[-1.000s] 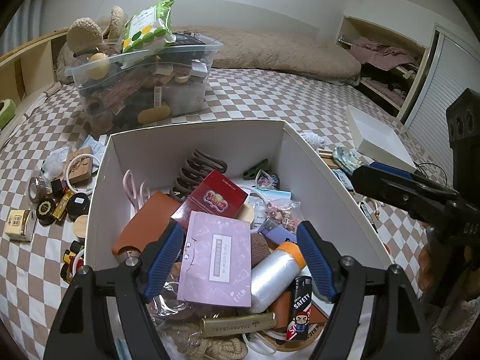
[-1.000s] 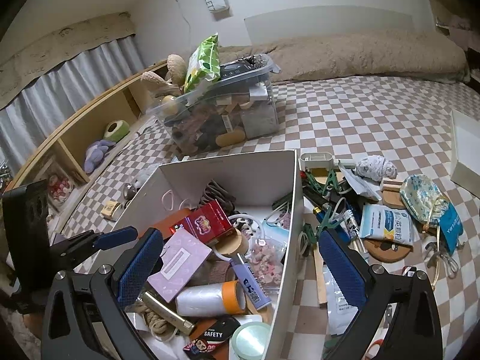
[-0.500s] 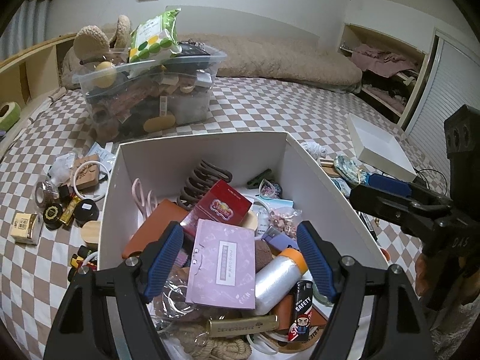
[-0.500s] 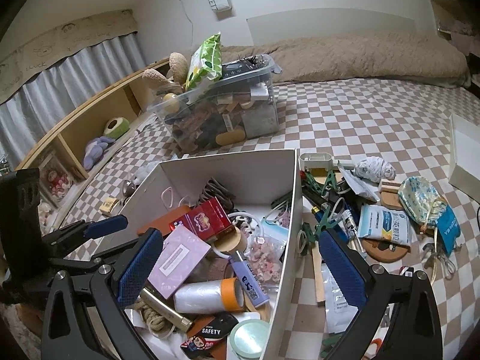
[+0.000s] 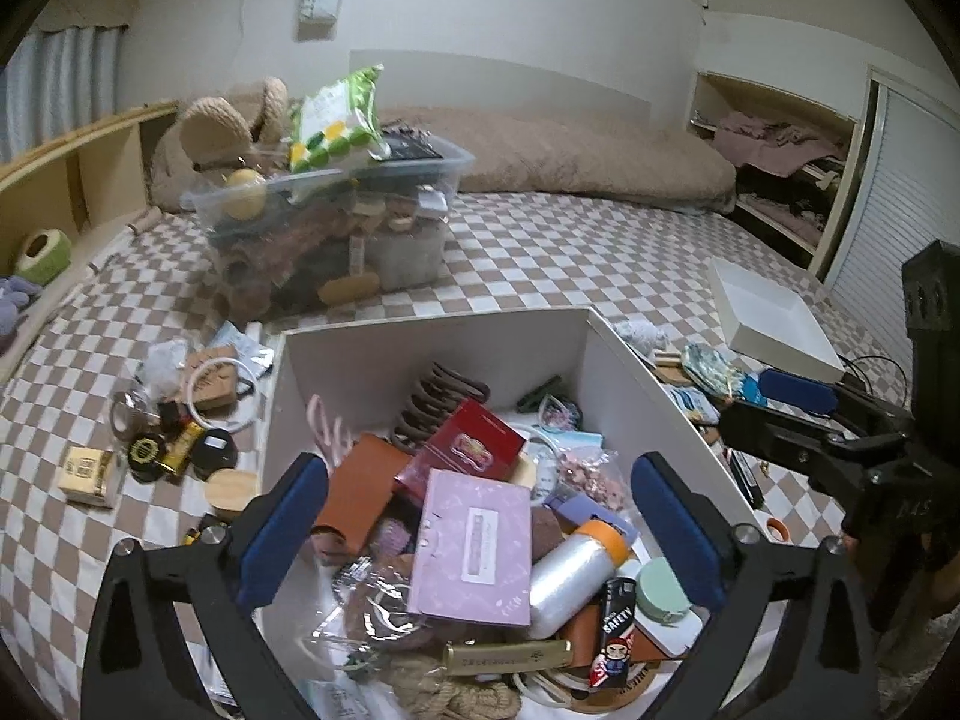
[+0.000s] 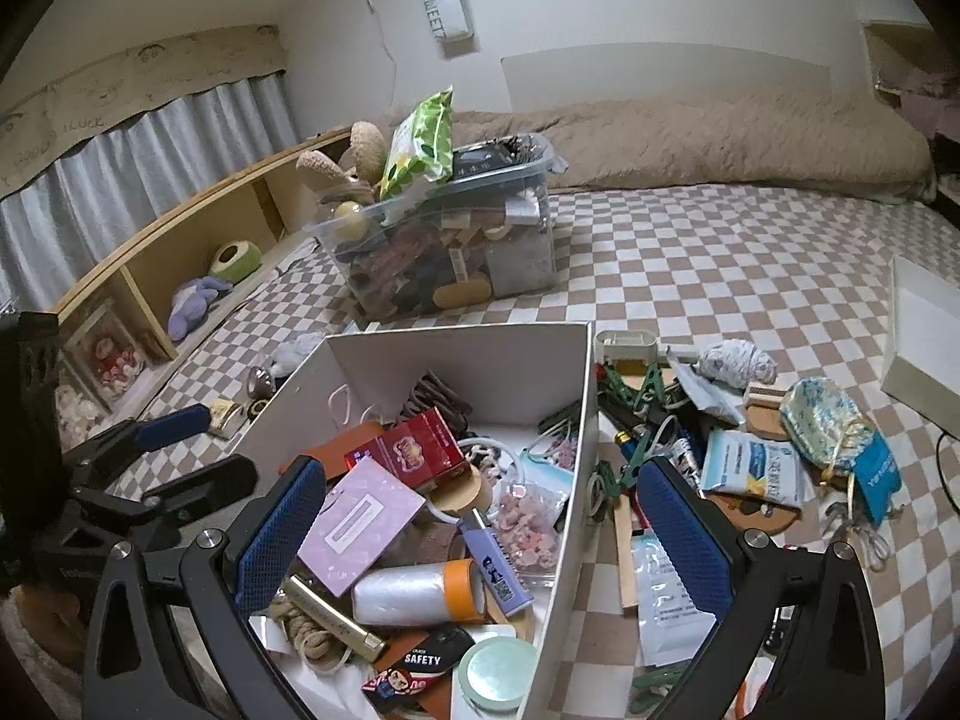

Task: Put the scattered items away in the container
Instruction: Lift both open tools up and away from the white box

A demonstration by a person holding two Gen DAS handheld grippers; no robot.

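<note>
The left gripper (image 5: 480, 531) is opening (nothing between) over the white box (image 5: 432, 354), now higher.

Right claw (image 6: 480, 531) hanging wide open over the white box (image 6: 573, 480), nothing between its pads. Purple card (image 6: 360, 525), red carton (image 6: 414, 450) and film roll (image 6: 414, 594) lying inside. Loose clutter (image 6: 744, 468) sitting beside it on the checked bed (image 6: 720, 276).

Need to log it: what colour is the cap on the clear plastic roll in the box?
Orange; the roll's cap shows best in the right wrist view.
</note>
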